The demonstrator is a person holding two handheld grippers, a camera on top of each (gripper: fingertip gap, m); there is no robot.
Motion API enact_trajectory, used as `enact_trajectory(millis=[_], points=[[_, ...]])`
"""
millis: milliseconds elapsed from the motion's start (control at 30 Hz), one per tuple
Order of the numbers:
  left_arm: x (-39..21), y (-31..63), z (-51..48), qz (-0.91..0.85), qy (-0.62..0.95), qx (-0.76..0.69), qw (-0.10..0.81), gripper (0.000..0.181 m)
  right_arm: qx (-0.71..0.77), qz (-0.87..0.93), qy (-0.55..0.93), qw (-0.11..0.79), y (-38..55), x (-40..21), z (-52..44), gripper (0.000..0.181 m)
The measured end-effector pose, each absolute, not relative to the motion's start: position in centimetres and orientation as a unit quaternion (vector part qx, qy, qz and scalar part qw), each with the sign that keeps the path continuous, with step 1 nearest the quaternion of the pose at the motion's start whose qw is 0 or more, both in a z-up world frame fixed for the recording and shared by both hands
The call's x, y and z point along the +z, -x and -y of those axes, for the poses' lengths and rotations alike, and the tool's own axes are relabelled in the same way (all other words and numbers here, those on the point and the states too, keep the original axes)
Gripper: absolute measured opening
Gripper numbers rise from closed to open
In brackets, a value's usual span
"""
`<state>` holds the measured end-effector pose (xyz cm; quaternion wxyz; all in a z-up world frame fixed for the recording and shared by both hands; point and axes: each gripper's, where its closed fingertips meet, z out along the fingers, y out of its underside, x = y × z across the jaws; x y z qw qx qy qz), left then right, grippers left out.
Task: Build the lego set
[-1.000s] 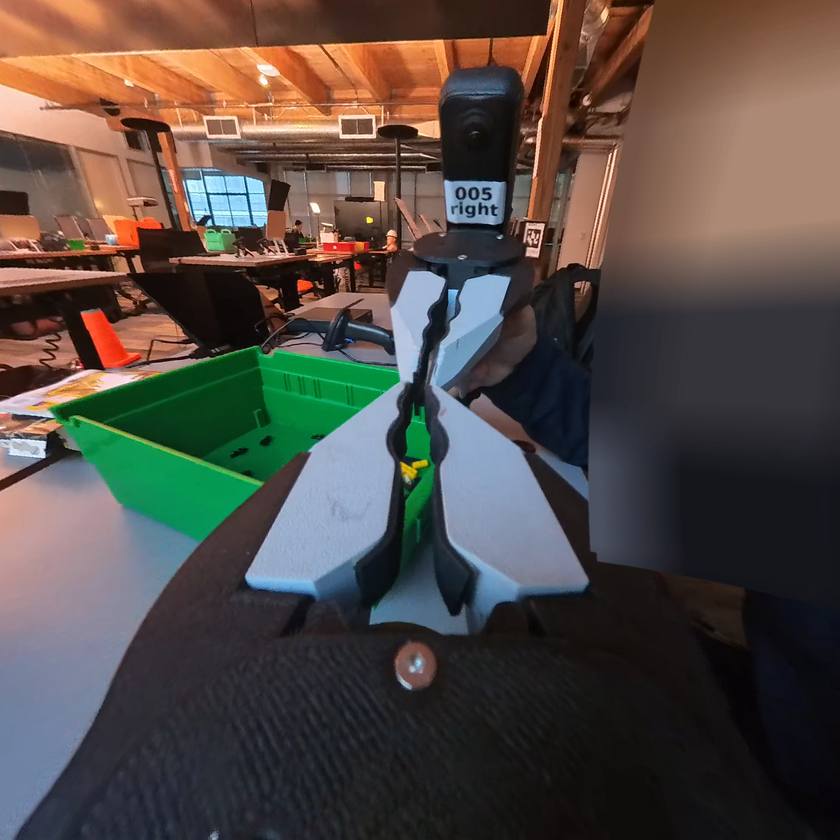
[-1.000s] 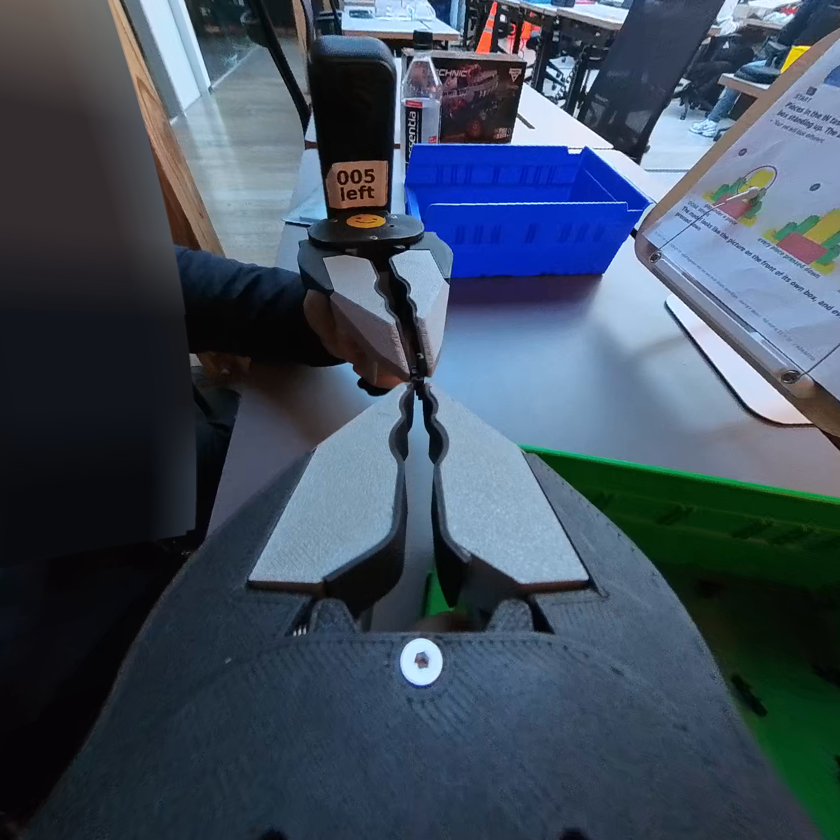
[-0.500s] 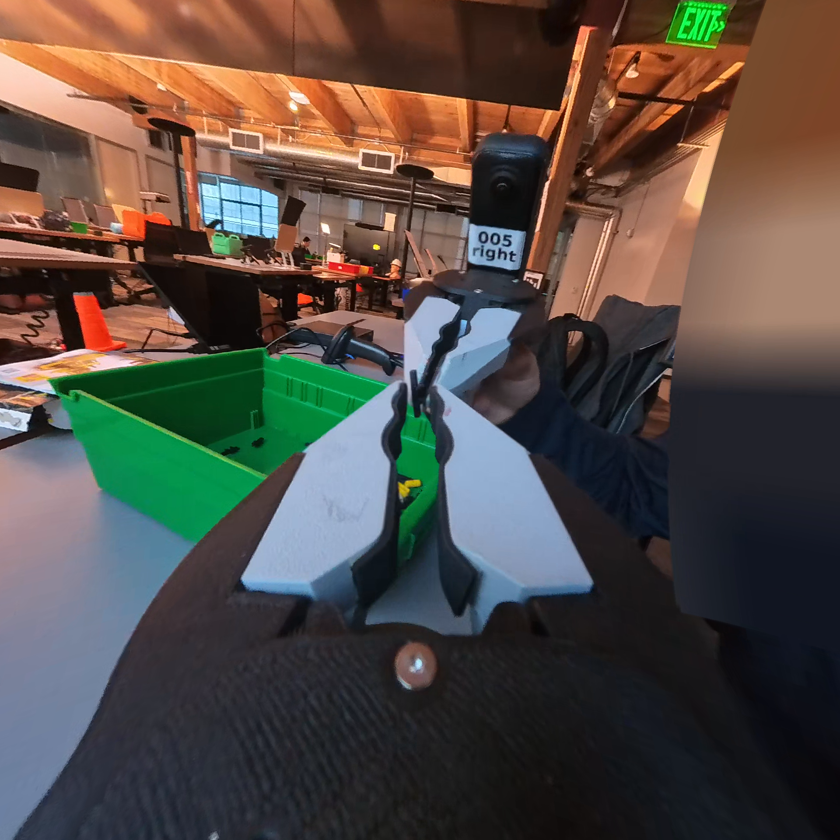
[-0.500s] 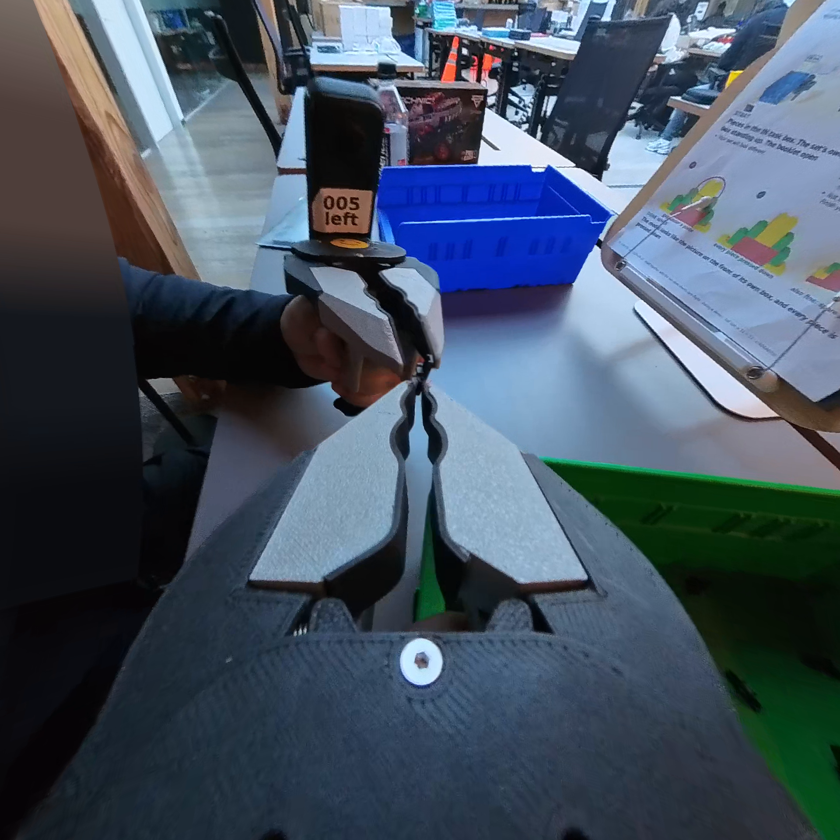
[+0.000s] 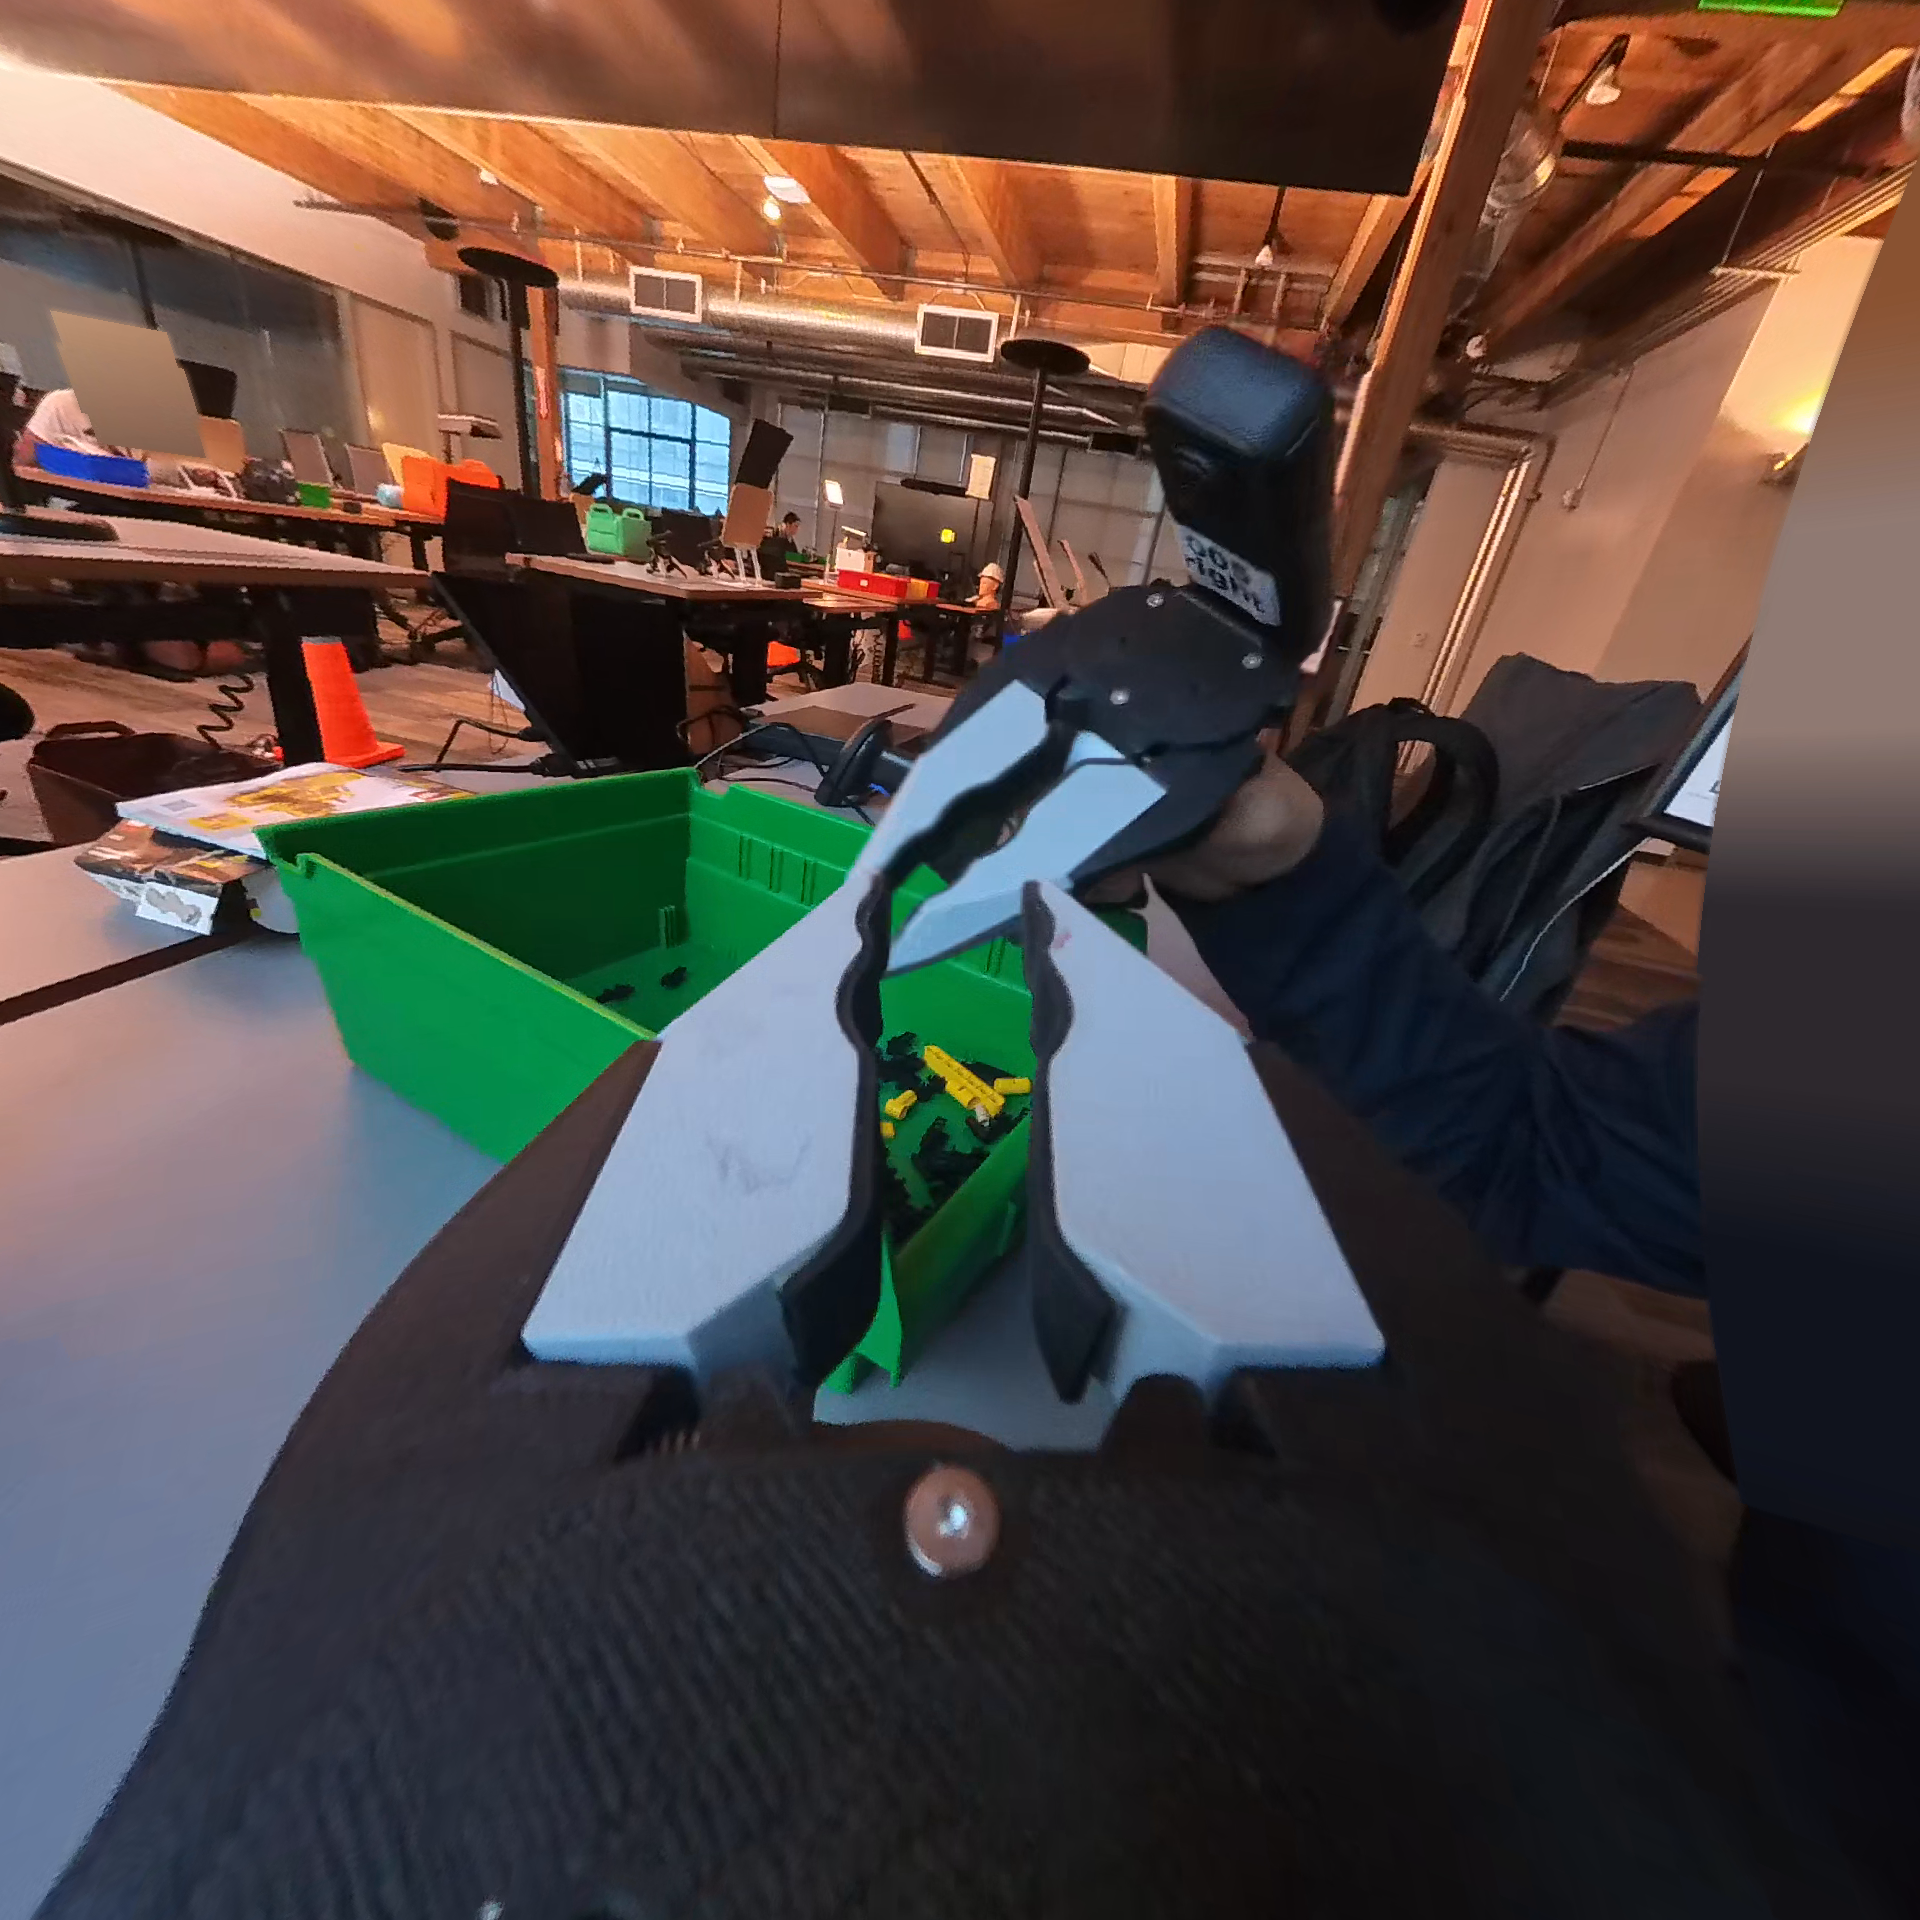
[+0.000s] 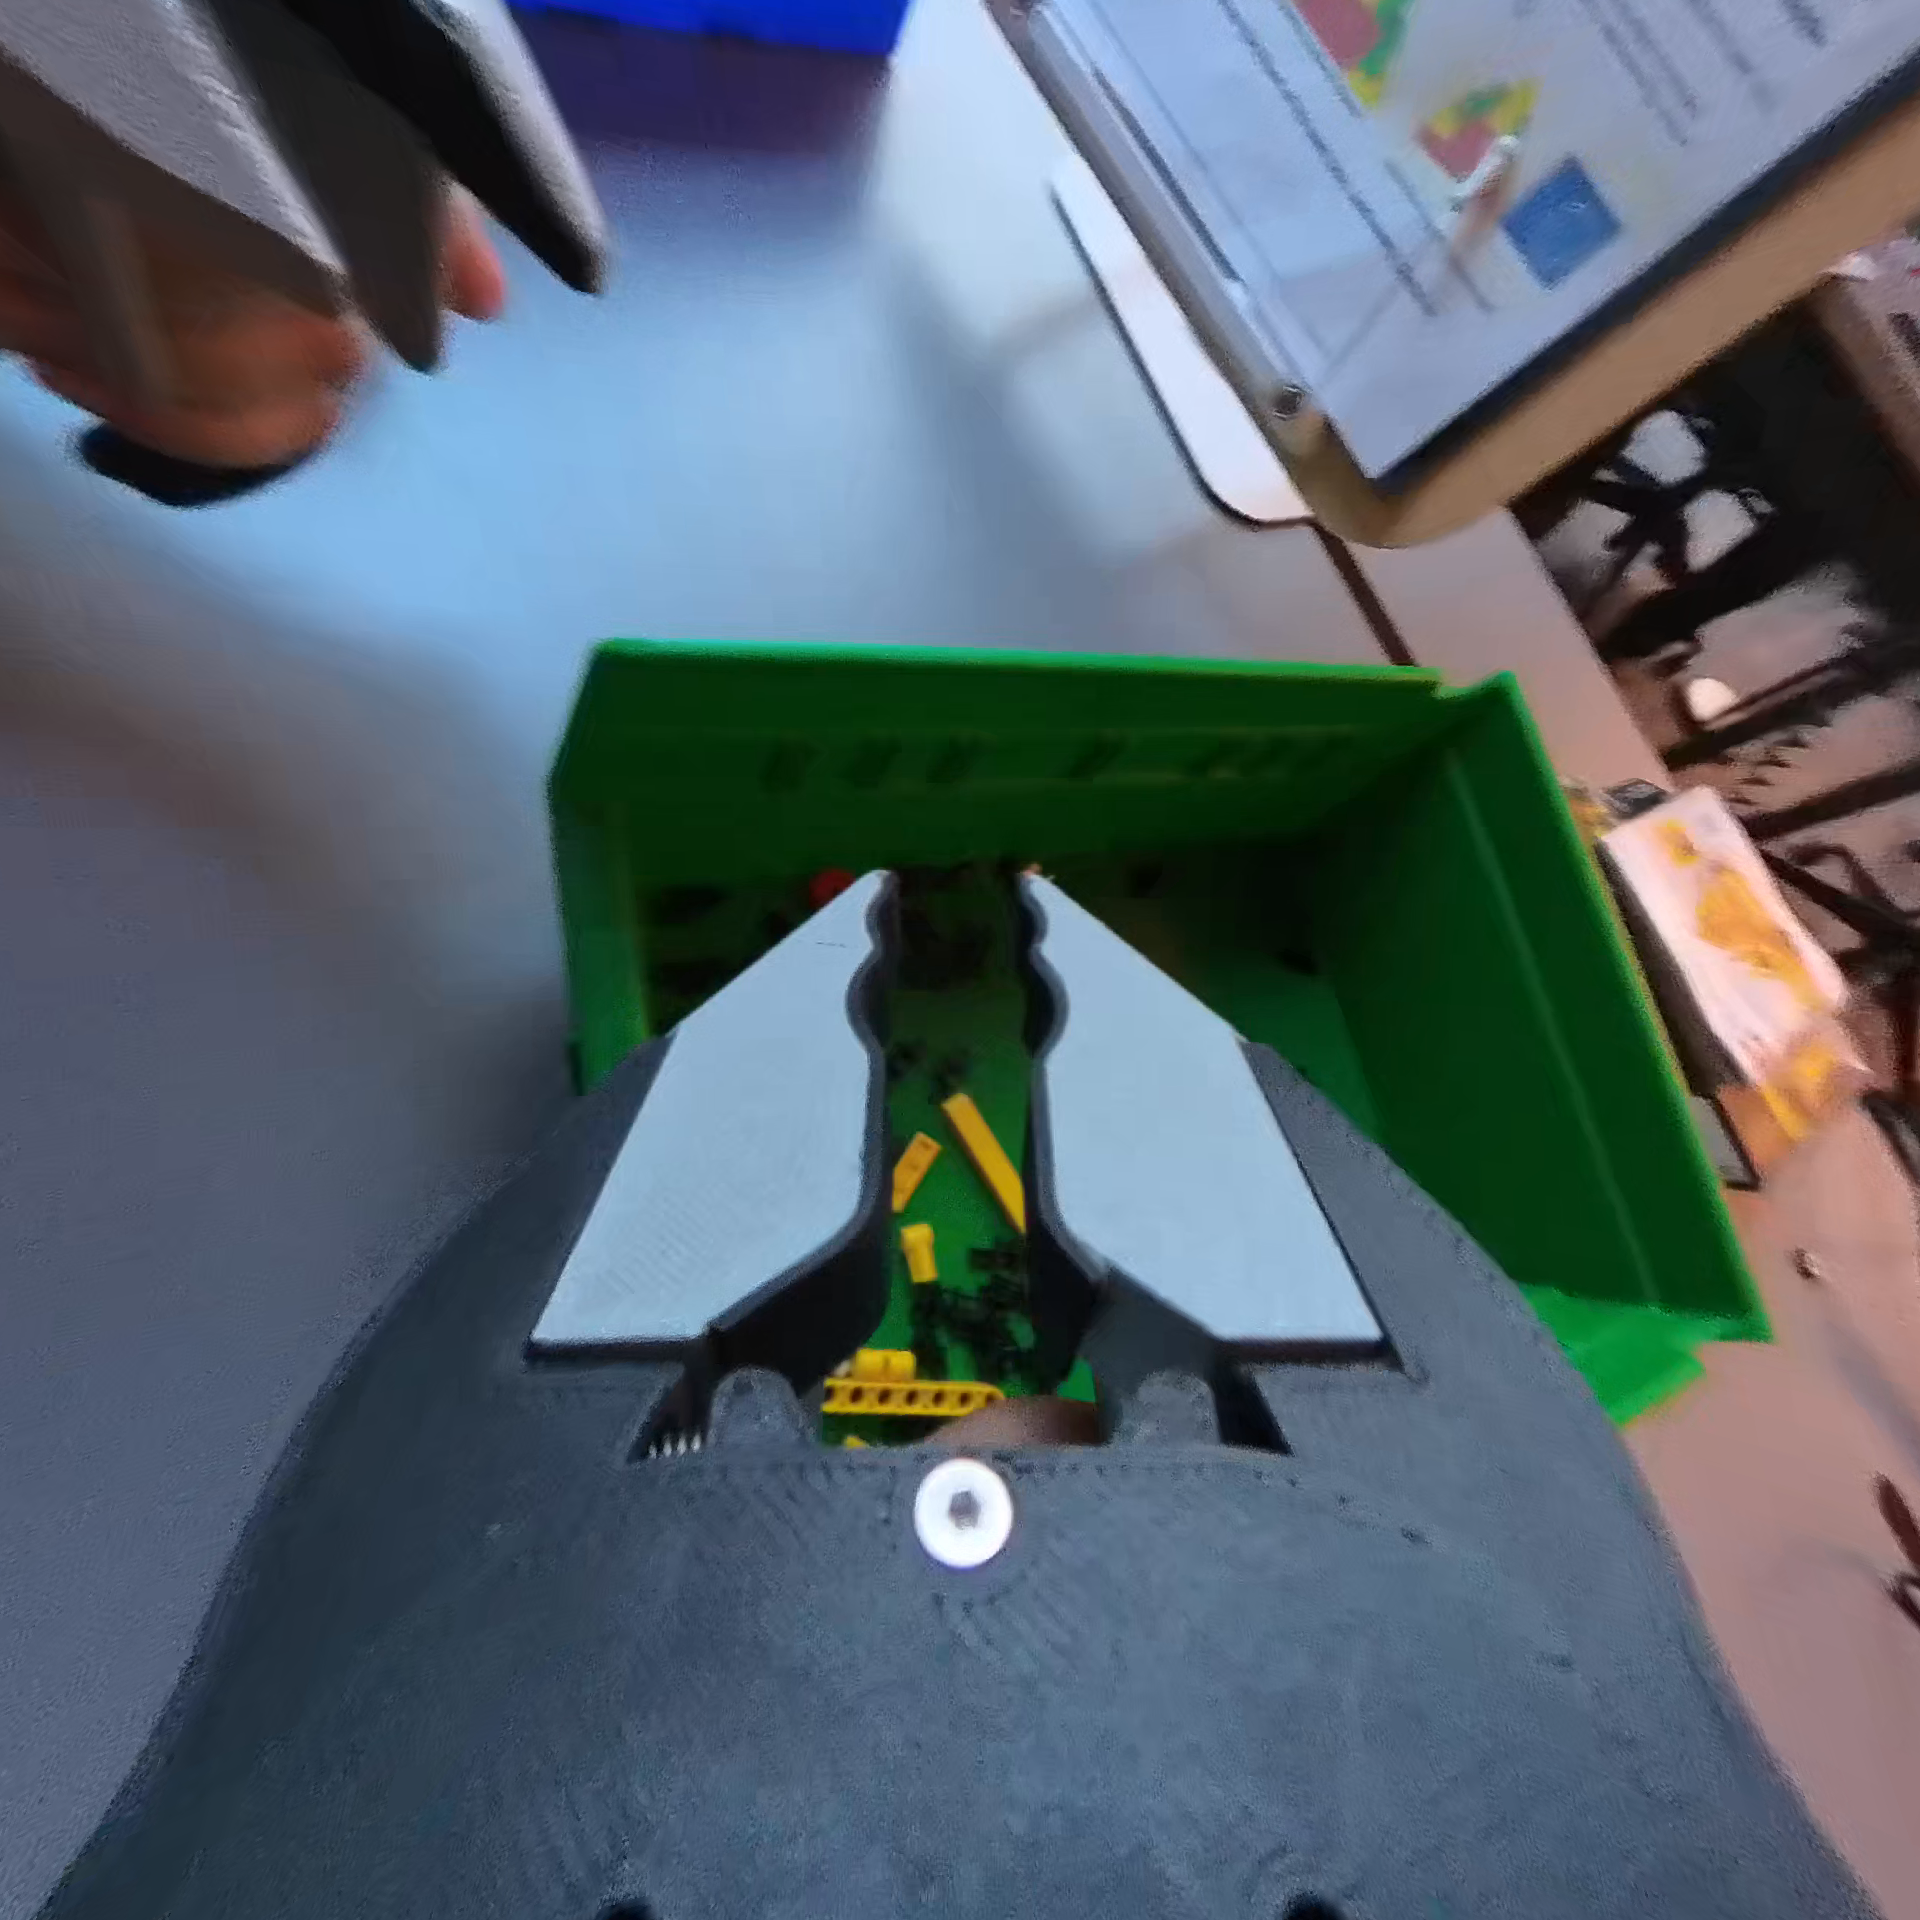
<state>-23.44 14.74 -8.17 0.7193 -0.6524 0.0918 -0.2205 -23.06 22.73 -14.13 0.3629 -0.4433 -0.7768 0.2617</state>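
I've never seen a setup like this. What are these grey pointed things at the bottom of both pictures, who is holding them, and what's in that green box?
There is no robot here: a person holds a hand-operated two-finger gripper in each hand, and each gripper carries a camera looking forward along its grey fingers. One picture comes from the left gripper, the other from the right gripper, so each view has its own fingers at the bottom. In the left view you also see the right gripper farther off, held by the person's hand and tipped down over the green bin. The right view looks down into that bin, at loose yellow pieces and small black pieces of the lego set. Both grippers are open and hold nothing. The bin stands on a grey table, with a booklet behind it and an instruction board nearby.
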Motion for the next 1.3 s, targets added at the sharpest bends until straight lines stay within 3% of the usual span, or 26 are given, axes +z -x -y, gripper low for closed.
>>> enact_trajectory(millis=[167, 267, 333, 400, 467, 700, 867, 1000, 1100, 1233, 1300], points=[[-8.5, 23.6, -14.8, -0.091, 0.662, -0.217, 0.712, 0.022, 0.309, 0.735, 0.457, 0.394, 23.4, -11.8, -23.1, 0.022], [-8.0, 23.2, -14.2, -0.111, 0.663, -0.204, 0.712, 0.025, 0.361, 0.759, 0.438, 0.319, 21.8, -12.2, -19.3, 0.017], [-8.0, 22.6, -13.5, -0.133, 0.673, -0.172, 0.707, 0.029, 0.318, 0.799, 0.443, 0.255, 20.1, -15.7, -17.4, 0.028], [-8.1, 20.5, -11.7, -0.162, 0.677, -0.182, 0.695, 0.032, 0.216, 0.820, 0.461, 0.260, 19.1, -19.3, -18.3, 0.030], [-9.2, 17.8, -9.0, -0.192, 0.683, -0.210, 0.673, 0.032, 0.131, 0.832, 0.471, 0.262, 17.6, -22.1, -19.7, 0.020], [-16.6, 21.1, 0.5, -0.134, 0.783, -0.070, 0.603, 0.031, 0.037, 0.794, 0.515, 0.322, 14.6, -20.4, -22.5, 0.027], [-18.9, 30.0, 7.0, 0.000, 0.822, 0.021, 0.569, 0.034, 0.241, 0.751, 0.490, 0.370, 18.4, -15.8, -15.2, 0.032], [-18.9, 36.1, 8.1, 0.054, 0.826, 0.089, 0.554, 0.034, 0.481, 0.711, 0.440, 0.264, 23.8, -14.4, -4.5, 0.036], [-20.7, 39.0, 6.9, 0.060, 0.856, 0.098, 0.505, 0.044, 0.502, 0.714, 0.446, 0.200, 28.9, -17.2, -0.8, 0.054], [-22.9, 39.1, 4.7, 0.007, 0.888, 0.077, 0.452, 0.030, 0.516, 0.728, 0.436, 0.117, 33.9, -20.5, 2.6, 0.064], [-22.9, 38.6, 3.7, 0.009, 0.890, 0.084, 0.447, 0.034, 0.505, 0.732, 0.437, 0.135, 35.4, -21.1, 1.9, 0.060]])
